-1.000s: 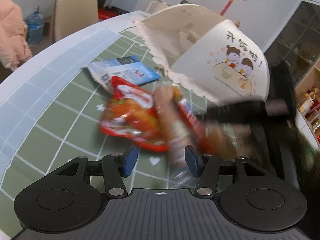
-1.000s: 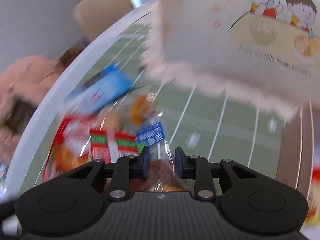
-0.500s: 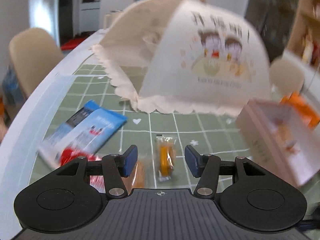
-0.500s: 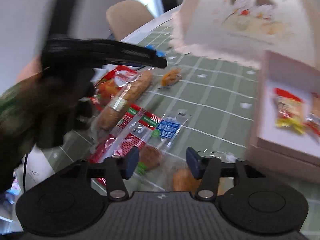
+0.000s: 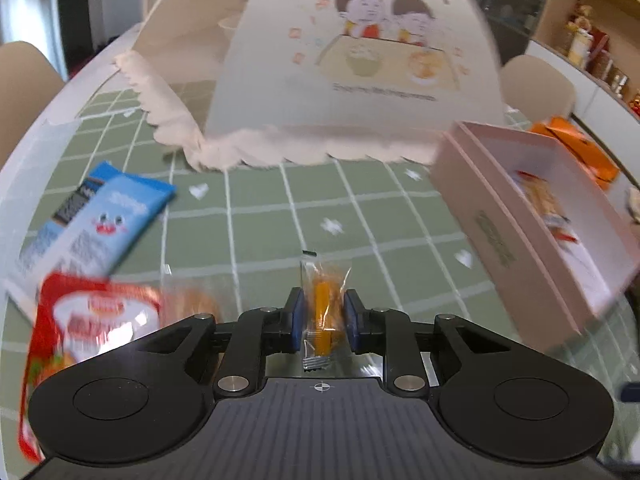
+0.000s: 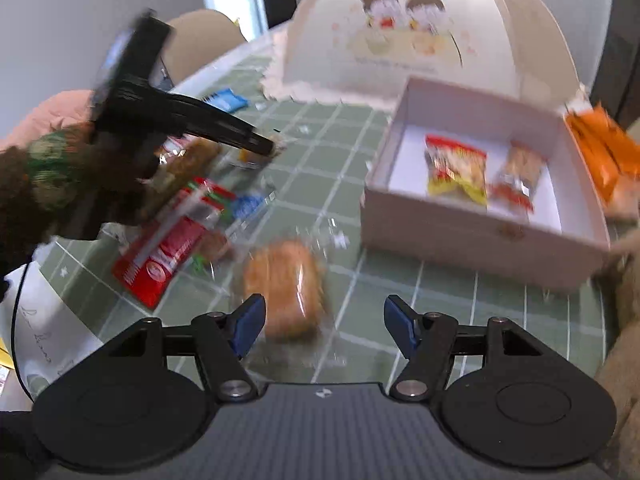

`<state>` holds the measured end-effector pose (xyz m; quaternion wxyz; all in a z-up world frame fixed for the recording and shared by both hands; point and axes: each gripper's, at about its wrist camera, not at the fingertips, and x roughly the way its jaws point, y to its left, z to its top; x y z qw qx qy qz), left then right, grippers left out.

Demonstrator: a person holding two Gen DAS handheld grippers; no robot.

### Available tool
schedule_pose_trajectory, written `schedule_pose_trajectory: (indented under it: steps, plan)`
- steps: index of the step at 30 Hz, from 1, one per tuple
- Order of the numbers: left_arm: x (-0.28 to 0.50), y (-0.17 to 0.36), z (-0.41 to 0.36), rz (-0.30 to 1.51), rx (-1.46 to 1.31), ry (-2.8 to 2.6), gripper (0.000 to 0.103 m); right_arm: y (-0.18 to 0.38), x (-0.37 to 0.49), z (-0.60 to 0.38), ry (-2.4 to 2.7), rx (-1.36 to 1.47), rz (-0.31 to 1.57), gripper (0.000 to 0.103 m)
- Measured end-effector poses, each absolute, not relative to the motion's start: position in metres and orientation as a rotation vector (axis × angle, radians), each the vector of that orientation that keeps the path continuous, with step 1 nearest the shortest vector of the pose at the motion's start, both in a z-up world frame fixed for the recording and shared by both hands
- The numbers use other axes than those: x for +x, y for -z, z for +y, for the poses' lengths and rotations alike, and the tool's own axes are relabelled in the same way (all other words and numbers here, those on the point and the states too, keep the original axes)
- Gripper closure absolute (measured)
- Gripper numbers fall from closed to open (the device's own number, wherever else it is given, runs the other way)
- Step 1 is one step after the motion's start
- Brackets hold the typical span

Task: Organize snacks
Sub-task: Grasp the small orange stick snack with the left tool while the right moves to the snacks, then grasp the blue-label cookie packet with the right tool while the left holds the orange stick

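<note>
My left gripper [image 5: 320, 318] is shut on a small clear packet with an orange snack [image 5: 322, 312], low over the green checked cloth; it also shows in the right wrist view [image 6: 268, 148]. My right gripper [image 6: 324, 326] is open and empty, just above a wrapped brown bread [image 6: 286, 292]. A pink box [image 6: 472, 224] to the right holds a yellow-red packet [image 6: 458, 170] and another packet [image 6: 518, 178]. The box also shows in the left wrist view [image 5: 500, 240].
A red packet [image 6: 168, 256], a long wrapped bread [image 6: 180, 172] and a blue-white packet [image 5: 100, 220] lie at the left. A domed food cover [image 5: 340, 60] stands at the back. Orange packets [image 6: 604, 152] lie right of the box.
My left gripper has moved forward and shut on the small orange packet. My right gripper has opened wider and pulled back, with the wrapped bread now between its fingers' reach.
</note>
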<state>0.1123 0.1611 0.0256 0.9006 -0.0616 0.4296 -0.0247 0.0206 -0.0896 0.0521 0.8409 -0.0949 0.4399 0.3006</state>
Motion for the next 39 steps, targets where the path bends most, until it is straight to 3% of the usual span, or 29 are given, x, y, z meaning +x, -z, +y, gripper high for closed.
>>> schedule_pose_trajectory:
  steps: [7,15,25,30,39]
  plan:
    - [0.029,-0.065,0.133,0.847,-0.268,0.173,0.078,-0.040,0.007,-0.091,-0.675,-0.198,0.920,0.037]
    - [-0.026,-0.055,0.115,0.972,-0.224,0.090,0.078,-0.026,0.025,-0.062,-0.727,-0.205,0.891,0.033]
    - [-0.048,-0.032,0.090,1.045,-0.188,0.085,0.077,-0.020,0.017,-0.088,-0.647,-0.236,0.905,0.029]
    - [-0.051,-0.029,0.083,1.048,-0.175,0.066,0.077,-0.036,0.001,-0.093,-0.619,-0.323,0.769,0.029]
    - [-0.061,-0.030,0.077,1.049,-0.149,0.049,0.077,-0.052,0.015,-0.016,-0.783,-0.243,0.779,0.036]
